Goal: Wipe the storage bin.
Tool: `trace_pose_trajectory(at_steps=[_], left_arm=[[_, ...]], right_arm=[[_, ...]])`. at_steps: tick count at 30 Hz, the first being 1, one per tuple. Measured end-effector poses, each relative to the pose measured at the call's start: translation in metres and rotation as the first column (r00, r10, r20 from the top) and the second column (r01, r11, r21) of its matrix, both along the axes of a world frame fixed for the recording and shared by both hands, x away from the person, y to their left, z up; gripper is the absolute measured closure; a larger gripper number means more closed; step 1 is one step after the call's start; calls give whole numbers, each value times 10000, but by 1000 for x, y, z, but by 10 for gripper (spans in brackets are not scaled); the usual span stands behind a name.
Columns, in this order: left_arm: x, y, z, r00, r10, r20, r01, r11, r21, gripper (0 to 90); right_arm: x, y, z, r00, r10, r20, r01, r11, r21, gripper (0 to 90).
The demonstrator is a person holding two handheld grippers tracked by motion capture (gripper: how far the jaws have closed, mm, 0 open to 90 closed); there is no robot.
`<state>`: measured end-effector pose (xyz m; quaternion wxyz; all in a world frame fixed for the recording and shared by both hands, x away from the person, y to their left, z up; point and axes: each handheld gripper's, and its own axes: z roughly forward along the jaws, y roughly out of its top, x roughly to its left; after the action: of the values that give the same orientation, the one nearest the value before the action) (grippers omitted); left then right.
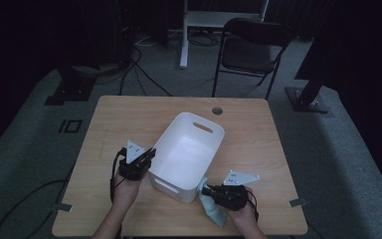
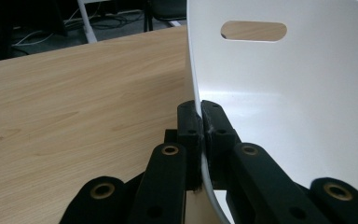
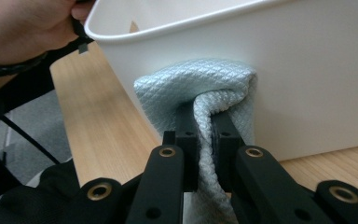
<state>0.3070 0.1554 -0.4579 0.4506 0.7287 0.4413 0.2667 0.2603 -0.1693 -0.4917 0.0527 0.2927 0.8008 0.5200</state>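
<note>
A white plastic bin [image 1: 186, 154] with handle slots stands in the middle of the wooden table. My left gripper [image 1: 150, 153] is shut on the bin's left rim [image 2: 196, 100], one jaw inside the wall and one outside. My right gripper [image 1: 205, 191] is shut on a pale blue quilted cloth [image 1: 214, 206] near the table's front edge. In the right gripper view the cloth [image 3: 196, 88] bunches up against the bin's outer wall [image 3: 307, 79], pressed there between the jaws. The other hand [image 3: 23, 28] holds on at the bin's far corner.
The wooden table [image 1: 119, 119] has a round cable hole [image 1: 217, 110] at its far edge. Behind it stand a black folding chair [image 1: 248, 50] and a white desk leg [image 1: 183, 35]. Cables trail over the grey floor. Bare wood lies left of the bin [image 2: 74, 107].
</note>
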Motion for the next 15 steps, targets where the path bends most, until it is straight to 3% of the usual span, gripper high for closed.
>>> trace_pose_trajectory(at_steps=[8, 15], left_arm=[[0, 0, 0, 10000, -44, 11, 44, 10000, 19, 877], [1, 0, 0, 10000, -60, 8, 60, 10000, -47, 876]], right_arm=[[7, -17, 8, 9988, -450, 212, 443, 9985, 322, 849], [23, -42, 20, 9898, -1323, 537, 1284, 9892, 711, 850]])
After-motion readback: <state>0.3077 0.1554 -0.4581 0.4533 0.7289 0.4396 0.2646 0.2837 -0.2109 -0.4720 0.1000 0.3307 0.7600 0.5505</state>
